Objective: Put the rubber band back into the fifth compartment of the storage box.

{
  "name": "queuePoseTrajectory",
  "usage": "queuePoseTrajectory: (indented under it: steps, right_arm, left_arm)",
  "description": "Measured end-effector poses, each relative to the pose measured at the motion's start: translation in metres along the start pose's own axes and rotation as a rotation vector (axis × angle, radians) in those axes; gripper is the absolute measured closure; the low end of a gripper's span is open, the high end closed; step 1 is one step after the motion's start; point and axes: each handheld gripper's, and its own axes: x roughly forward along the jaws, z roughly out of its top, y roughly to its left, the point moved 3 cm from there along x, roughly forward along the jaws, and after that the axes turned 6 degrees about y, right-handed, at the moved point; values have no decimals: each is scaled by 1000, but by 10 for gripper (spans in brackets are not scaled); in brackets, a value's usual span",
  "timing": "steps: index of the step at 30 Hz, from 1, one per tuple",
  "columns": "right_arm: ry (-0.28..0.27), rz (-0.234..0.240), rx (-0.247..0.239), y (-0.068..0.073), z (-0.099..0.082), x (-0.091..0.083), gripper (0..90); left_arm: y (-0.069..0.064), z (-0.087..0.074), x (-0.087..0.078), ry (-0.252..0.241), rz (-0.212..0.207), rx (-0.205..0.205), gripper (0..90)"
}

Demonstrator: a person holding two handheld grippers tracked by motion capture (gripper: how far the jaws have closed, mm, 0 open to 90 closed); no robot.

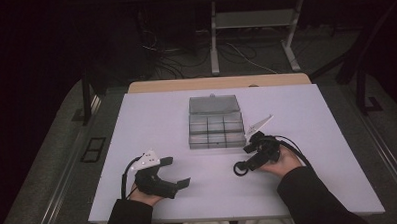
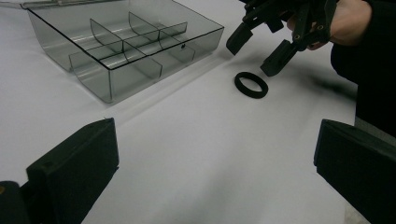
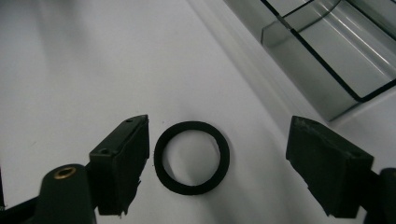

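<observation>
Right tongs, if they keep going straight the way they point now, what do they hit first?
Most likely the black ring. It lies flat on the table between the open jaws of the right tongs, apart from both, so they would straddle it and meet the table around it. The box lies off to the side.

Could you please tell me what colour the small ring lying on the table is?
The ring is plain black, clearest in the right gripper view.
</observation>
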Motion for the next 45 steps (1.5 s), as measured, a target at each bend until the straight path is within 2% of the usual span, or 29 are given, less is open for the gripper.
queuePoseTrajectory:
  steps: [4,5,7,10,11,13,20,25,28,36,45]
  right_arm:
    - [5,6,-4,0,0,2,297]
    - [8,6,-13,0,0,3,347]
    - [9,6,-14,0,0,4,367]
    - [13,13,-14,0,0,6,455]
    - [13,13,-14,0,0,6,455]
    - [11,-3,-28,1,0,6,514]
    - [19,-11,-46,0,-2,7,663]
    - [32,-15,-53,0,-2,9,717]
    - [28,-35,-61,0,-2,10,747]
    - [36,-34,-75,0,-3,11,853]
    - [35,-26,-66,0,-3,10,866]
  left_arm:
    - [0,0,0,6,0,1,0]
    - [0,0,0,7,0,2,0]
    - [0,0,0,9,-1,4,0]
    - [0,0,0,10,-2,4,0]
    - [0,0,0,10,-2,5,0]
    - [0,0,0,10,-2,4,0]
    - [0,0,0,4,3,0,0]
    - [0,0,0,9,2,1,0]
    - [0,0,0,5,4,2,0]
    - [0,0,0,5,3,0,0]
    - [0,0,0,8,2,1,0]
